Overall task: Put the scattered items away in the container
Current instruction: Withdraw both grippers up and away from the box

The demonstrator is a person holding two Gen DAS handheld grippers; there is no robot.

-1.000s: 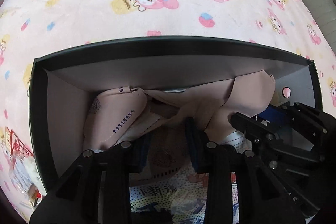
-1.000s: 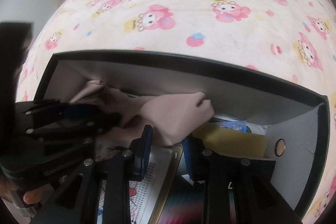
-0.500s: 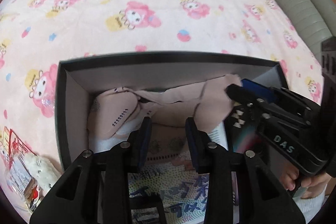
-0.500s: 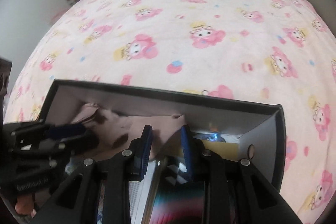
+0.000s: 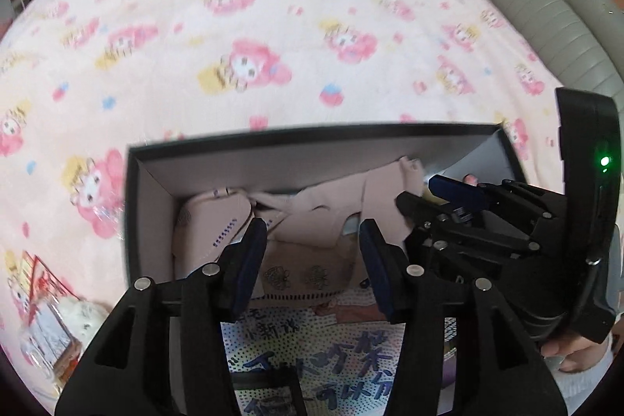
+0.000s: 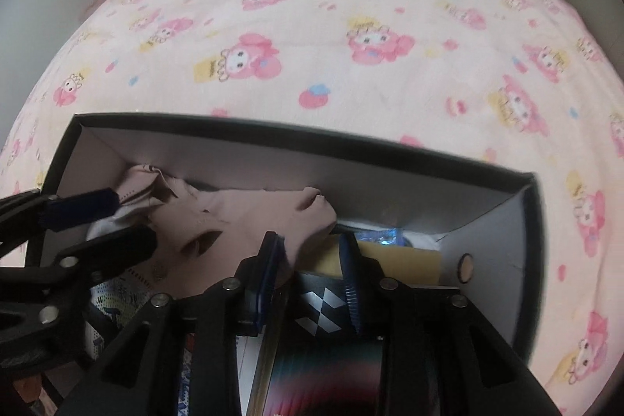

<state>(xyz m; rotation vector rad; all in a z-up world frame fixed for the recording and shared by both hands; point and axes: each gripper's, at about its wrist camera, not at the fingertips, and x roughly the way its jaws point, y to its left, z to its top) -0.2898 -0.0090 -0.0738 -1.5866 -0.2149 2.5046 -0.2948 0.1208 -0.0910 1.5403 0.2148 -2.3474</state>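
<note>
A black box (image 5: pixel 312 135) with grey inner walls sits on the pink cartoon blanket. A beige-pink cloth (image 5: pixel 312 229) lies crumpled inside it along the far wall. My left gripper (image 5: pixel 314 260) hovers above the cloth, its jaws opening with nothing pressed between them. My right gripper (image 6: pixel 308 271) is over the box's right half (image 6: pixel 487 221), its jaws also opening. The cloth (image 6: pixel 241 221) only brushes its left finger (image 6: pixel 269 268). Each gripper also shows in the other's view, the right gripper (image 5: pixel 433 199) and the left gripper (image 6: pixel 101 225).
Under the cloth lie a dotted printed pack with blue letters (image 5: pixel 312 357), a dark iridescent box (image 6: pixel 323 357), a yellow card (image 6: pixel 397 260) and a blue foil packet (image 6: pixel 382 234). A packaged plush toy (image 5: pixel 43 318) lies on the blanket left of the box. A grey sofa (image 5: pixel 546 6) borders the right.
Both grippers have lifted away from the box, so more blanket shows. The left jaws have spread wider. The right jaws have widened a little and the cloth has come out from between them.
</note>
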